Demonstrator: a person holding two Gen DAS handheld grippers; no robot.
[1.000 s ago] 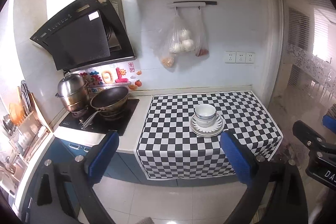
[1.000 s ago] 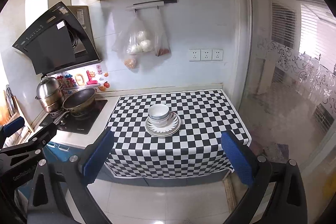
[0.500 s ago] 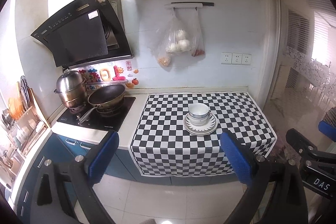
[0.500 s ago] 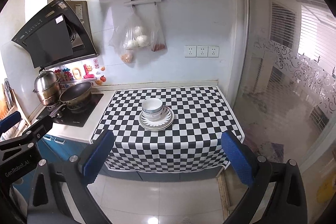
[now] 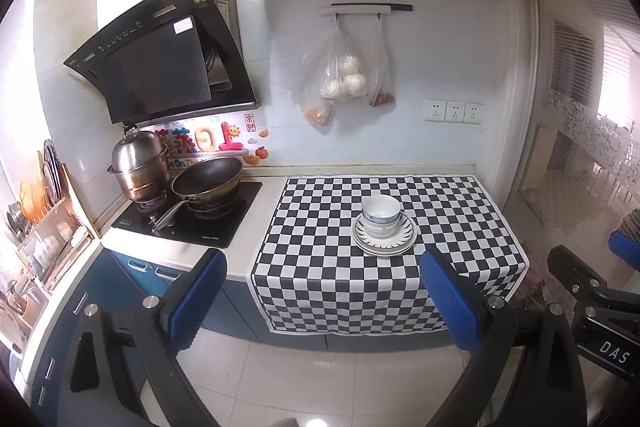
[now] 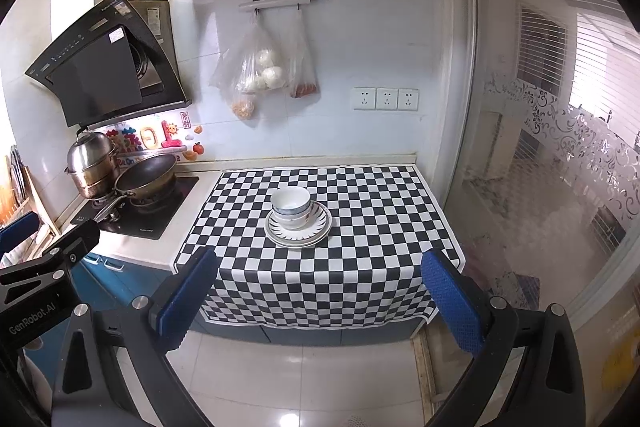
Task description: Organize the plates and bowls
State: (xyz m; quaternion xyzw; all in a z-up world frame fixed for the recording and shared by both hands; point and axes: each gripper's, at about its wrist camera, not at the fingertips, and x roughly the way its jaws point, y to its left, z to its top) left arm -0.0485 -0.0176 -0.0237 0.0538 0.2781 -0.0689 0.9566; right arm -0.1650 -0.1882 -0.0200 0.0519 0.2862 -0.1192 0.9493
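Left wrist view: nearest the lens the left tongs [image 5: 320, 287] are seen spread wide with nothing between the blue pads; in the right wrist view the right tongs [image 6: 318, 287] are likewise held apart and empty, well short of the table [image 6: 182, 239]; beyond them the checkered cloth [image 5: 328, 267] hangs over the front edge; at its middle the bowls [image 5: 381, 212] are nested, two or more by the look of the rims, on stacked plates [image 5: 404, 239], also seen as bowls [image 6: 291, 205] on plates [image 6: 320, 225]; farther left a wok [image 5: 208, 183] and a steel pot [image 5: 138, 163] stand on the hob. The crockery is judged glazed ceramic: stiff, fairly heavy, slippery, easily chipped; a pinch across the top bowl's rim is judged best, the wall taken between the pads; the plates are better taken at an overhanging edge.
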